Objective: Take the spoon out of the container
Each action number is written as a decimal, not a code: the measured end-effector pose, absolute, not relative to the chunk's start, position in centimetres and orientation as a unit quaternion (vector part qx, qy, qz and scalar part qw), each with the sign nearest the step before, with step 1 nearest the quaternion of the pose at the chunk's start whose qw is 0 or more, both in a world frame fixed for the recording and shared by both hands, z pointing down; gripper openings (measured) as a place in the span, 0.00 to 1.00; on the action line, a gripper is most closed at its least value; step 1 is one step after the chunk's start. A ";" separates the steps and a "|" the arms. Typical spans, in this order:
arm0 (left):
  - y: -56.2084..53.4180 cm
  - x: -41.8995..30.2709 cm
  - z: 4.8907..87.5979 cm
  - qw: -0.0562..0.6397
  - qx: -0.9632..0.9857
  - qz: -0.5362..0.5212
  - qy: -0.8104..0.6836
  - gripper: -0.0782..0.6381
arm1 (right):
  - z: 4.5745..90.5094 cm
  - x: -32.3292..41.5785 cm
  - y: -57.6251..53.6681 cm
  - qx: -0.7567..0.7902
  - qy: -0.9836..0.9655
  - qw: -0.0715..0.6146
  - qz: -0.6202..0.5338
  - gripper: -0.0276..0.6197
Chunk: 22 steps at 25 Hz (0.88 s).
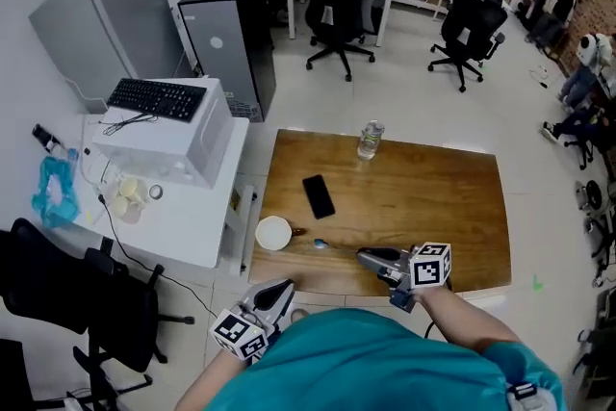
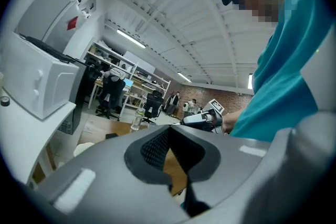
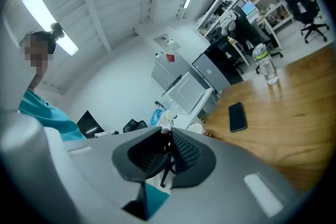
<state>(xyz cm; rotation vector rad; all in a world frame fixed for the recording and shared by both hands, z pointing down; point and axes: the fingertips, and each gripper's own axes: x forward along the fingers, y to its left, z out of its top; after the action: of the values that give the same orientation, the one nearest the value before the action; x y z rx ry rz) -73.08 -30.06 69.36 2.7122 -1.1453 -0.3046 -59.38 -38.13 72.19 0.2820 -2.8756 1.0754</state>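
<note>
The white round container [image 1: 273, 233] stands near the table's front left corner. The spoon [image 1: 322, 244] is outside it, just to its right, with its bluish bowl toward the container and its thin handle running right into my right gripper [image 1: 365, 254]. In the right gripper view the pads [image 3: 178, 147] pinch that thin dark handle [image 3: 165, 140], and the container's rim [image 3: 197, 127] shows beyond it. I cannot tell whether the spoon touches the wood. My left gripper [image 1: 283, 288] hangs off the table's front edge by my body, shut and holding nothing.
A black phone [image 1: 319, 195] lies on the wooden table [image 1: 433, 197] behind the container. A clear bottle [image 1: 371, 140] stands at the far edge. A small brown thing [image 1: 299, 231] sits beside the container. A white desk [image 1: 183, 226] abuts the table's left side.
</note>
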 end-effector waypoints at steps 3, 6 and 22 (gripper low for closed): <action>-28.6 -65.7 67.7 0.076 0.922 -0.094 -0.369 0.11 | 71.0 -51.4 -36.1 0.102 -0.927 0.005 0.361 0.12; -27.2 -58.1 65.9 0.064 0.924 -0.093 -0.364 0.11 | 69.9 -43.8 -34.6 0.104 -0.916 -0.018 0.386 0.12; -17.0 -30.1 60.4 0.045 0.926 -0.101 -0.360 0.11 | 63.4 -15.0 -24.8 0.089 -0.924 -0.055 0.368 0.12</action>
<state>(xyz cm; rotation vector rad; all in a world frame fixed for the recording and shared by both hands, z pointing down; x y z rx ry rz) -30.13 -16.97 60.45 2.8295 -1.1011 -0.3086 -14.98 -24.84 63.43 0.2883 -3.0086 1.1967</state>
